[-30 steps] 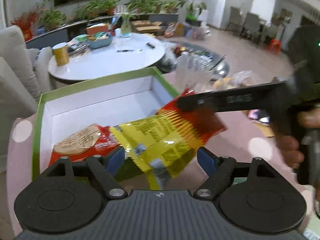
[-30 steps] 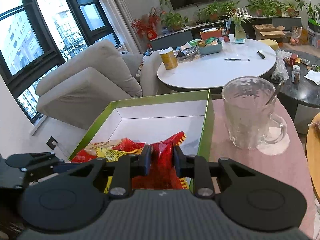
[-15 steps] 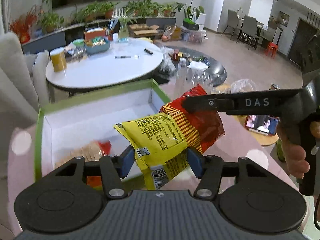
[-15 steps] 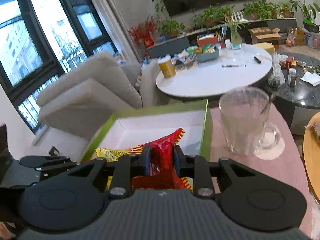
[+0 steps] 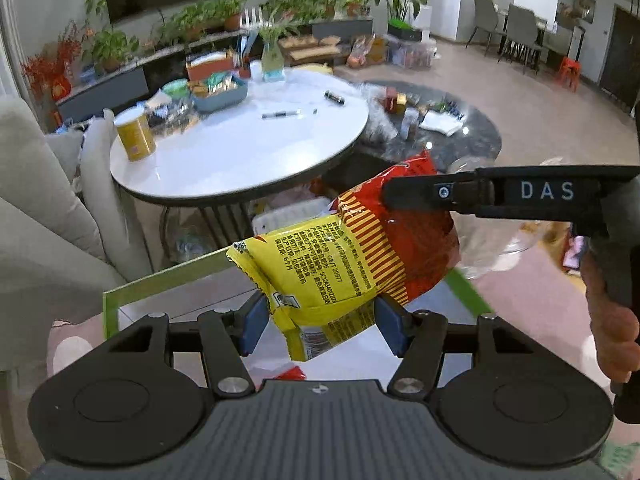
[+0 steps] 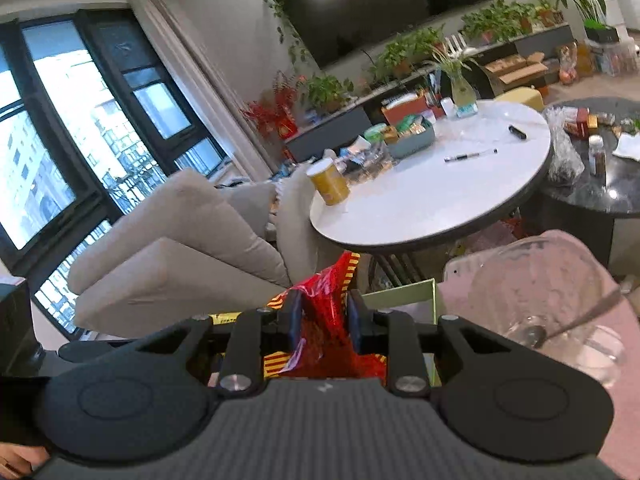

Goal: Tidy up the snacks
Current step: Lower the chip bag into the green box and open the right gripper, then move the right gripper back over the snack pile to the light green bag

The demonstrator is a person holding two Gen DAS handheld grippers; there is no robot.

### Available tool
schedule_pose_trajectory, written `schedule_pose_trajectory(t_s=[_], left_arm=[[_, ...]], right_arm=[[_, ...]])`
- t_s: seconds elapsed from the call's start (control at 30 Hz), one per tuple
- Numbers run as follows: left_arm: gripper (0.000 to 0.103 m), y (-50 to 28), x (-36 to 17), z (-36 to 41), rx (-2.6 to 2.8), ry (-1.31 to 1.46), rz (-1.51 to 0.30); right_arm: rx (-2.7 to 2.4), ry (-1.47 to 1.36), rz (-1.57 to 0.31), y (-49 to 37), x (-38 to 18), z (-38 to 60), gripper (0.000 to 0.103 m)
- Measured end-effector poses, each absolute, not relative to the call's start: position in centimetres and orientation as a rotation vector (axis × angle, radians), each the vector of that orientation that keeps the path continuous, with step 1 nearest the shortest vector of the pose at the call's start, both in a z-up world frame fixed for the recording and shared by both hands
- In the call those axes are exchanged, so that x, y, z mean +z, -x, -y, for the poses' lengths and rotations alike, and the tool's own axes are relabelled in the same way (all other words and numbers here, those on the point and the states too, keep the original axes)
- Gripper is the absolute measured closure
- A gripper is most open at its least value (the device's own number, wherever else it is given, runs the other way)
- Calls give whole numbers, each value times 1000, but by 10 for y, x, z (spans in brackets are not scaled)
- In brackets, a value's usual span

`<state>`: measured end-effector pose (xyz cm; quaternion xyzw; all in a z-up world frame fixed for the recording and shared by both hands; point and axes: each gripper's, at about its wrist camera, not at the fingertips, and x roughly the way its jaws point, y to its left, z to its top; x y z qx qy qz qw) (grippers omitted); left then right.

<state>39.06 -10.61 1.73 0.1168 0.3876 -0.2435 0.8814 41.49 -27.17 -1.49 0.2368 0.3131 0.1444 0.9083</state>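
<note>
A snack bag (image 5: pixel 340 256), yellow at one end and red at the other, hangs in the air between both grippers. My left gripper (image 5: pixel 320 324) is shut on its yellow end, blue pads pressing both sides. My right gripper (image 6: pixel 320 316) is shut on the crumpled red end (image 6: pixel 324 300); in the left wrist view it reaches in from the right (image 5: pixel 388 196), with a hand (image 5: pixel 612 328) on its handle. Below the bag lies the green-rimmed box (image 5: pixel 168 280) with a white inside, its far corner (image 6: pixel 400 292) showing in the right wrist view. A red scrap of another packet (image 5: pixel 294 372) shows in the box.
A glass mug (image 6: pixel 552 300) with a spoon stands on the pink tablecloth (image 5: pixel 540 288) right of the box. Beyond are a white round table (image 5: pixel 240 148) with a yellow tin (image 5: pixel 134 140), a dark round table (image 6: pixel 592 192), and a beige sofa (image 5: pixel 36 240) at left.
The left gripper's jaws have shut on the bag's yellow end. Both grippers have carried the bag up and away from the box floor, and the box has dropped low in both views.
</note>
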Motion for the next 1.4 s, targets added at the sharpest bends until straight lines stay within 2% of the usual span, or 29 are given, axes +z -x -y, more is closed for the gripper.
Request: schedule_pose_trajectory(t_s=[0.3,0.37,0.53,0.73,0.9,1.17,1.4], left_arm=[[46,-426,-26,106,-415,-232,-842],[32,-423,-28,103,-389,-232,-827],[15,-400,-20,93,-347,-248,-786],[1,-357,11,75,-305,-244,-672],[1,-301,26,67,-351,-265,-622],[1,-207,17,56,-396,-283,-625],[1,-153,2,50,-338,-310,-623]], right_arm=[[212,-327,-660,-421,-32,261,36],[215,-300,-644,-413,-29,259,36],[176,-226,-558,-380,-10,264,36],[272,-163,-549,-323,15,285,35],[336,-81,-574,-268,10,298,35],[483,-31,-590,-201,-10,301,35],[448,-113,-643,-189,-17,308,35]])
